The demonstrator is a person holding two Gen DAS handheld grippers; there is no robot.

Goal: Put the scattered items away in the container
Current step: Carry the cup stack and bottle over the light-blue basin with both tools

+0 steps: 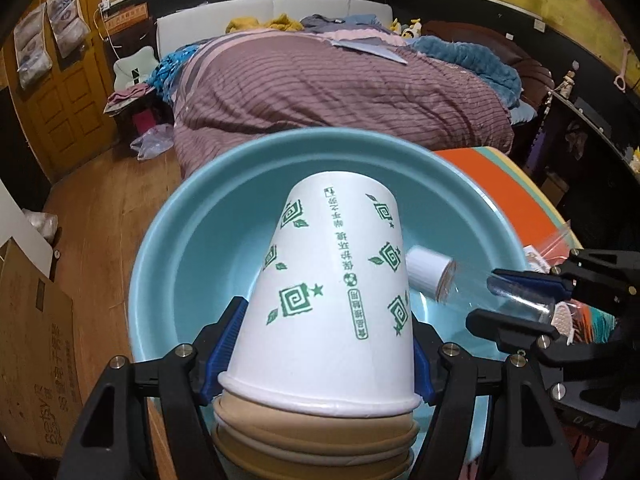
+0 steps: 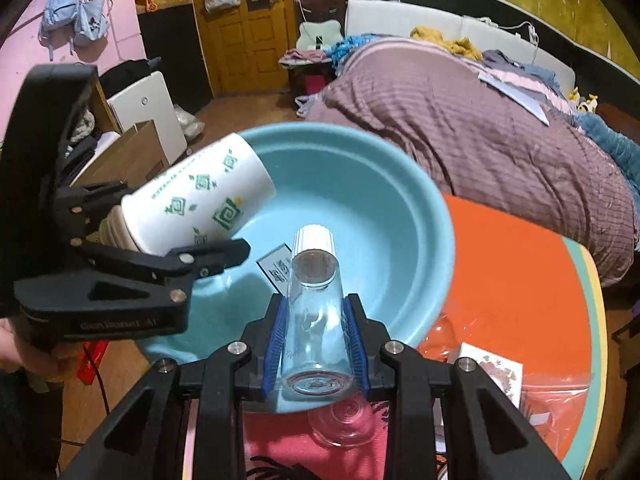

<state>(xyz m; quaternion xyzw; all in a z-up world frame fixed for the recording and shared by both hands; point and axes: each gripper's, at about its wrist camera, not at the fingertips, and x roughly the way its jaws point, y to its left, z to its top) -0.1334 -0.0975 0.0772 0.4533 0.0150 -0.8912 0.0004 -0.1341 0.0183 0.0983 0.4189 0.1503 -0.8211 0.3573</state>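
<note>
My left gripper [image 1: 320,344] is shut on a stack of paper cups [image 1: 336,288], white with green print outside and brown ones nested inside, held bottom-forward over the light blue basin [image 1: 168,264]. The right wrist view shows the same stack of cups [image 2: 200,196] at the left, tilted over the basin [image 2: 400,216], in the left gripper [image 2: 208,232]. My right gripper [image 2: 316,344] is shut on a clear plastic bottle [image 2: 316,320] with a white cap [image 2: 313,238], pointing into the basin. That bottle [image 1: 480,292] and the right gripper [image 1: 500,296] show at right in the left view.
A printed card [image 2: 276,268] lies in the basin. The basin sits on an orange table [image 2: 512,264] with a clear plastic bag [image 2: 552,392], a clear cup [image 2: 344,424] and a pink cloth [image 2: 280,440]. A bed [image 1: 340,88] and cardboard box [image 1: 36,360] stand nearby.
</note>
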